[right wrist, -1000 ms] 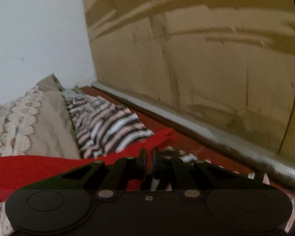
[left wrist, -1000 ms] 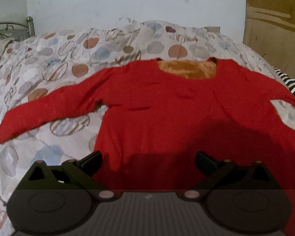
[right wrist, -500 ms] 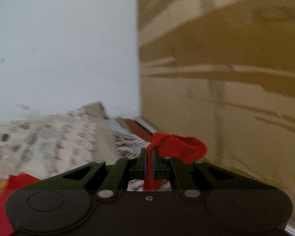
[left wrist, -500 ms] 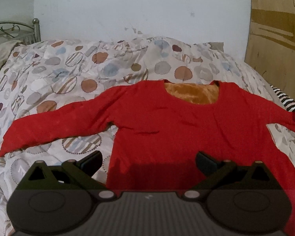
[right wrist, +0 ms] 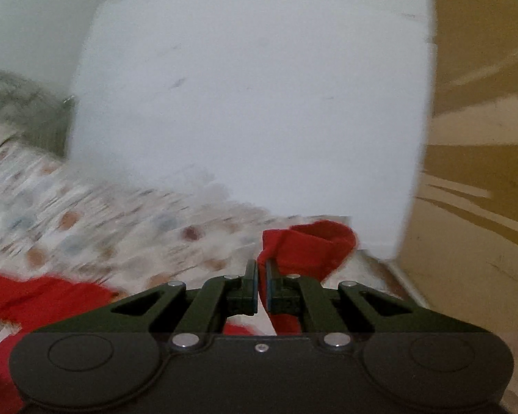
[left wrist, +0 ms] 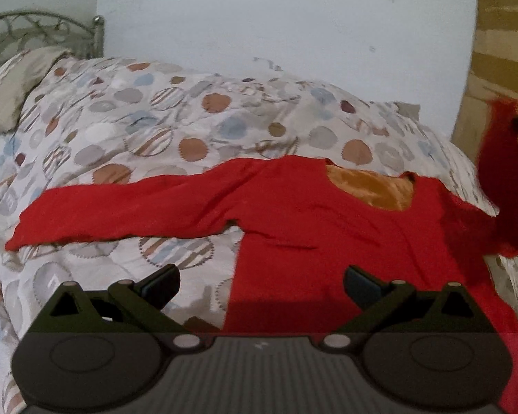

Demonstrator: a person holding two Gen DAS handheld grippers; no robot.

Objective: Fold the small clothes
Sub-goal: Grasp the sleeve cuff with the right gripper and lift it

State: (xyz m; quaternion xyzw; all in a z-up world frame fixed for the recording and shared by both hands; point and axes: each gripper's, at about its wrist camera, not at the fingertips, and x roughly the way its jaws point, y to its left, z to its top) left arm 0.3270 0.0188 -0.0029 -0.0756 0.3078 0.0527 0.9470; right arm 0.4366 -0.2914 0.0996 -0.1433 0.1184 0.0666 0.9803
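Observation:
A red long-sleeved top (left wrist: 328,227) with an orange lining at the neck lies face up on the bed. Its left sleeve (left wrist: 114,214) is spread flat to the left. Its right sleeve (left wrist: 504,179) is lifted upright at the right edge of the left wrist view. My right gripper (right wrist: 261,276) is shut on that sleeve's cuff (right wrist: 310,248) and holds it above the bed. My left gripper (left wrist: 261,284) is open and empty above the top's lower hem.
The bed has a duvet with coloured circles (left wrist: 190,120). A metal headboard (left wrist: 41,34) and pillow (left wrist: 20,79) are at the far left. A white wall (left wrist: 276,27) is behind, a brown wooden panel (right wrist: 483,138) at the right.
My right gripper has lifted the right sleeve cuff off the bed and swung left toward the top's body. My left gripper has shifted left over the hem, still open.

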